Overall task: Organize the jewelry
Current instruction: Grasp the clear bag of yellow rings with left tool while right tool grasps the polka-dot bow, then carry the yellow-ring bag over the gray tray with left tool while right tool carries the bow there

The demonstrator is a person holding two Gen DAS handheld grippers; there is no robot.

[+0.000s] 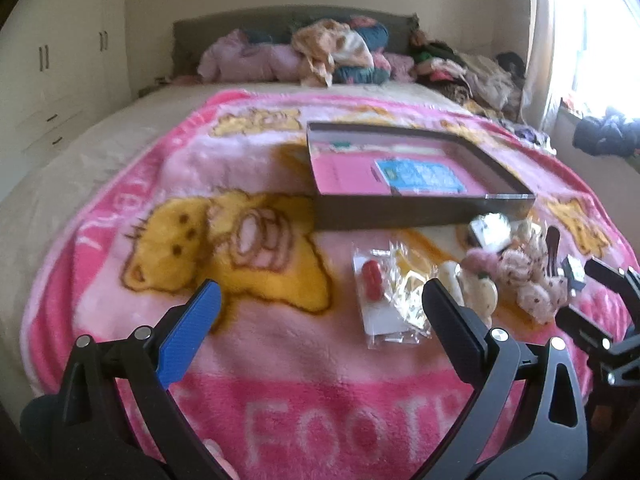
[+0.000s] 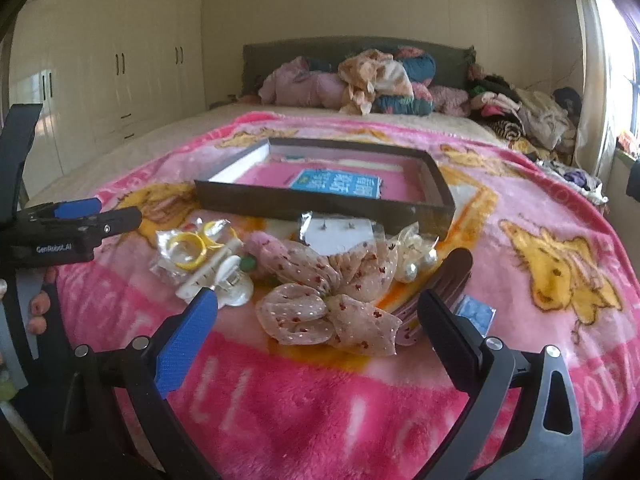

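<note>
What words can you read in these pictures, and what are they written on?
"GenRobot.AI": on the side of the left gripper, seen from the right wrist.
"FOOT", then cut off: big white letters on the pink blanket.
Blue card in the box: has print, too blurred to read.
Small blue packet: too small to read.

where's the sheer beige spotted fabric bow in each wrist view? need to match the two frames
Left wrist: sheer beige spotted fabric bow sits far right of centre, beyond the left gripper's black finger, blurred.
Right wrist: the bow lies centre frame, straight ahead between the open fingers of the right gripper.
Shared landmark: shallow dark cardboard box with pink lining, just behind the bow in both.
</note>
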